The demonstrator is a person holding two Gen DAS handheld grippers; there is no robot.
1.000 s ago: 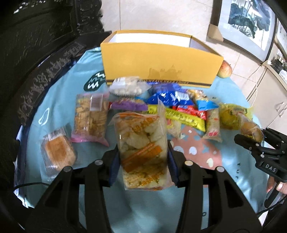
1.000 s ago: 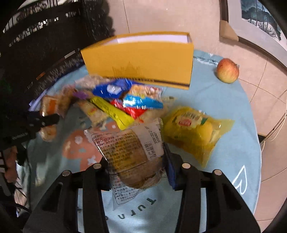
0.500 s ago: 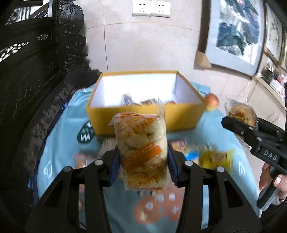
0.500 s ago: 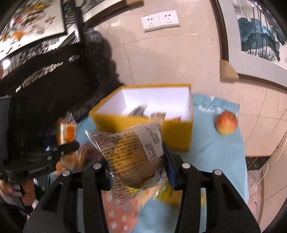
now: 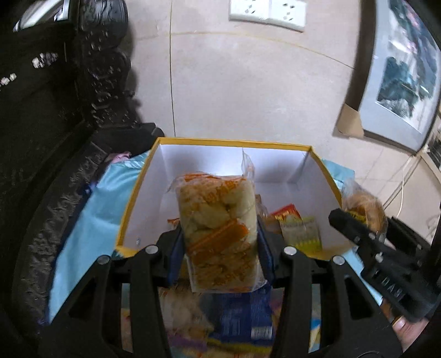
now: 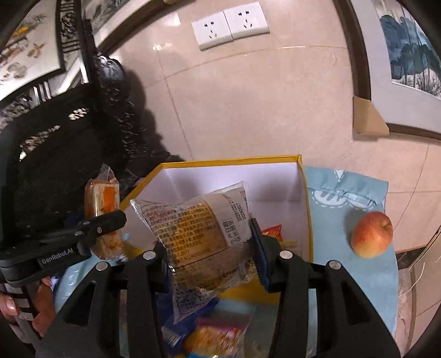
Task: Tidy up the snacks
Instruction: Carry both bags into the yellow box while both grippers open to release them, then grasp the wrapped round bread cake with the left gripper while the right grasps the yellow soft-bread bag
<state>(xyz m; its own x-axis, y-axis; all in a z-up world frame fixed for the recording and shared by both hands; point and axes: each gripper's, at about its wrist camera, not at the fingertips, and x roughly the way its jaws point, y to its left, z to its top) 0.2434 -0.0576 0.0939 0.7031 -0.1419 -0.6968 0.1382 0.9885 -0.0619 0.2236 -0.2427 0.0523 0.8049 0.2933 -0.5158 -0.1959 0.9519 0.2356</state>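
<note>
My left gripper [image 5: 219, 247] is shut on a clear bag of orange-striped rice crackers [image 5: 217, 225], held over the near wall of the open yellow box [image 5: 129, 203]. My right gripper [image 6: 209, 253] is shut on a clear bread packet with a printed label [image 6: 195, 228], also above the box's [image 6: 306, 209] near edge. Each gripper shows in the other's view: the right one [image 5: 358, 223] with its packet at the right, the left one [image 6: 107, 220] with the cracker bag [image 6: 103, 203] at the left. Inside the box lie a few snack packets [image 5: 297, 225].
More snack packets [image 5: 237, 316] lie on the light blue tablecloth [image 5: 91, 209] under the grippers. A red apple [image 6: 372, 234] sits on the cloth right of the box. Dark carved furniture [image 5: 69, 115] stands at the left; a tiled wall with sockets [image 6: 228, 24] is behind.
Both grippers have lifted their packets off the table and moved forward to the yellow box, which now shows its white inside from above.
</note>
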